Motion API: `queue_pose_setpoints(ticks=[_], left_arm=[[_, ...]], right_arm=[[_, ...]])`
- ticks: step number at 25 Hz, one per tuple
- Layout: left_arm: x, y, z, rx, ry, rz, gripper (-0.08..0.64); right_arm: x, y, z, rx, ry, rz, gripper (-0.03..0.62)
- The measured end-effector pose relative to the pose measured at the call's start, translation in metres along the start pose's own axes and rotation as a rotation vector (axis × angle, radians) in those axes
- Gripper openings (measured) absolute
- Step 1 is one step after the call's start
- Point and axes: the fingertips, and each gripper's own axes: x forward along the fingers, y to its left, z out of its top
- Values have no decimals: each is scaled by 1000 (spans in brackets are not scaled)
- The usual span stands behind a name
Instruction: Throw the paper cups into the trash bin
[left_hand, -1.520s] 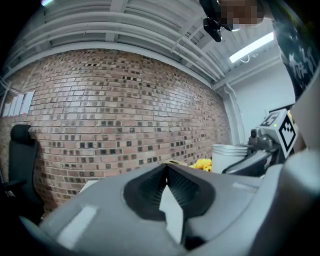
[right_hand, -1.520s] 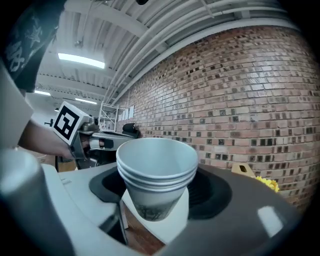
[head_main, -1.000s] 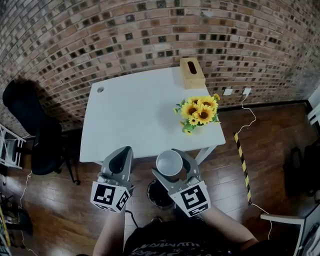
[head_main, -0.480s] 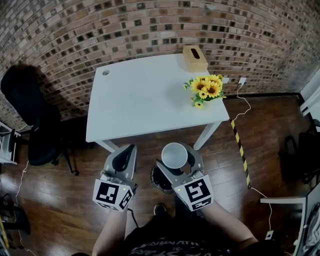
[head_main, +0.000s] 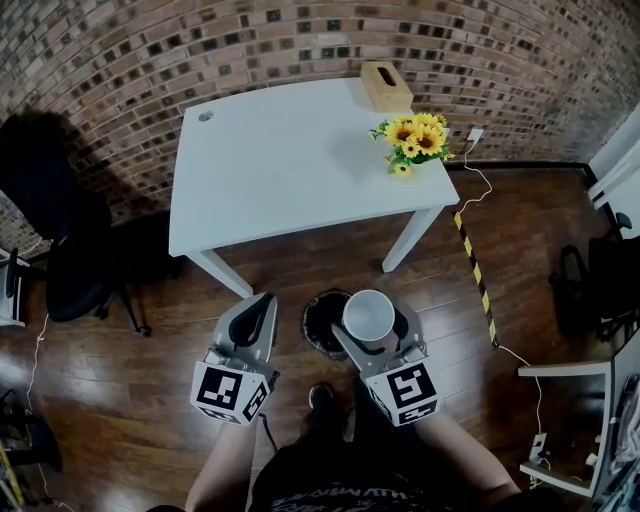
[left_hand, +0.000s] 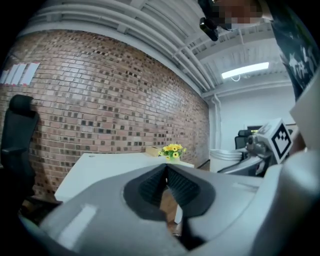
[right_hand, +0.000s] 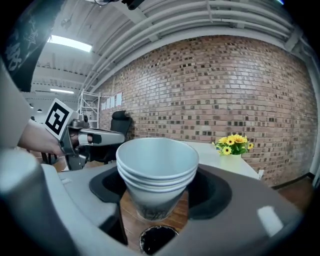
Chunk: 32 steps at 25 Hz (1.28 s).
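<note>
A stack of white paper cups (head_main: 368, 315) (right_hand: 156, 170) stands upright between the jaws of my right gripper (head_main: 371, 322), which is shut on it. Below and to the left of the stack is the round black trash bin (head_main: 325, 322) (right_hand: 156, 240) on the wooden floor; the cups overlap its right rim in the head view. My left gripper (head_main: 252, 322) (left_hand: 167, 186) hovers to the left of the bin, its jaws shut with nothing between them.
A white table (head_main: 290, 165) stands ahead by the brick wall, with yellow sunflowers (head_main: 413, 140) and a wooden tissue box (head_main: 385, 86) on its right side. A black office chair (head_main: 60, 235) is to the left. Yellow-black tape (head_main: 475, 270) runs along the floor on the right.
The view has pulled back from the table; both grippers now hang over the floor, and the cup stack has come over the bin's right rim.
</note>
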Motion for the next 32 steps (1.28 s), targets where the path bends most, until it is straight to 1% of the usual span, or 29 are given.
queue_pose_setpoints(ticks=[5, 9, 13, 16, 19, 21, 23, 27, 29, 32], left_arm=[[-1, -5, -9, -15, 16, 19, 5], [10, -15, -17, -32, 42, 32, 5], [20, -20, -30, -29, 43, 51, 5], [27, -20, -47, -18, 51, 71, 5], [34, -14, -71, -24, 72, 94, 5], [38, -8, -90, -15, 87, 109, 5], [39, -1, -111, -13, 109, 123, 5], [44, 13, -160, -41, 154, 145, 5], [48, 17, -183, -49, 176, 146, 5], [56, 19, -216, -54, 198, 136, 5]], right_arm=[[4, 4, -12, 12, -8, 30, 347], [12, -3, -34, 23, 30, 56, 347], [18, -10, -47, 47, 59, 84, 347], [28, -23, -67, 54, 63, 74, 347], [42, -35, -91, 38, 81, 66, 347], [54, -40, -108, 21, 84, 64, 347], [65, -41, -129, 23, 95, 68, 347], [85, -39, -174, 24, 134, 79, 347], [92, -36, -195, 39, 144, 86, 347], [104, -27, -219, 45, 157, 120, 347]])
